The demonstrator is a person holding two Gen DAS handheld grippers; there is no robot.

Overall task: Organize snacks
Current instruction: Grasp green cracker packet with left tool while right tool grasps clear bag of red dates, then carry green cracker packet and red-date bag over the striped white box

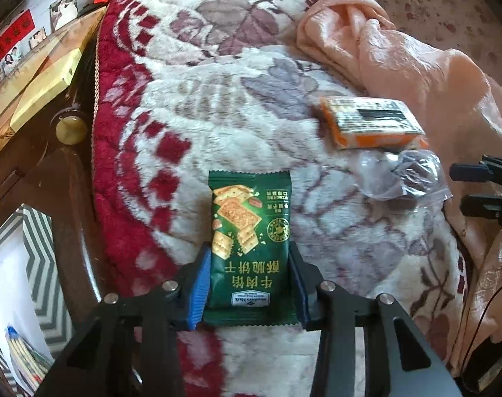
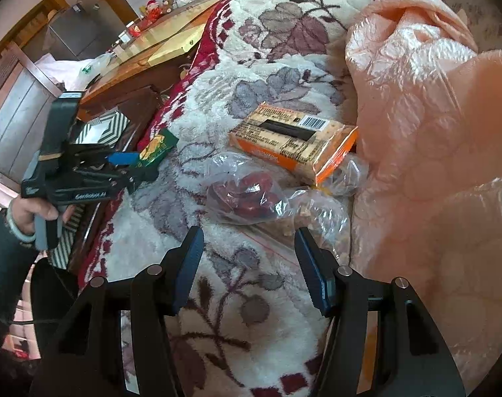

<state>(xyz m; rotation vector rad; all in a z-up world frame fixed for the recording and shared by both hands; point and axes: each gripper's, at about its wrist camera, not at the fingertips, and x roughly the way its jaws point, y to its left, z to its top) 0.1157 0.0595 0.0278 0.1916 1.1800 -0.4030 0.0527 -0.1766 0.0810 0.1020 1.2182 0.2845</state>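
Observation:
A green cracker packet (image 1: 251, 244) lies on the floral plush blanket (image 1: 217, 99), and my left gripper (image 1: 251, 281) is shut on it, one blue pad pressing each long side. From the right wrist view that gripper (image 2: 128, 165) and the packet (image 2: 156, 147) sit near the blanket's left edge. An orange snack packet (image 1: 370, 122) (image 2: 294, 139) lies label up farther back. In front of it are a clear bag of dark red fruit (image 2: 247, 195) and a clear bag of tan pieces (image 2: 317, 218). My right gripper (image 2: 247, 264) hovers open just short of these bags, holding nothing.
A crumpled pink quilt (image 2: 433, 132) (image 1: 416, 49) rises along the right side. Left of the blanket stand dark wooden furniture with a knob (image 1: 70, 129), a glass-topped wooden table (image 1: 35, 76) and a chevron-patterned box (image 1: 35, 241). A person's sleeved hand (image 2: 25, 218) holds the left gripper.

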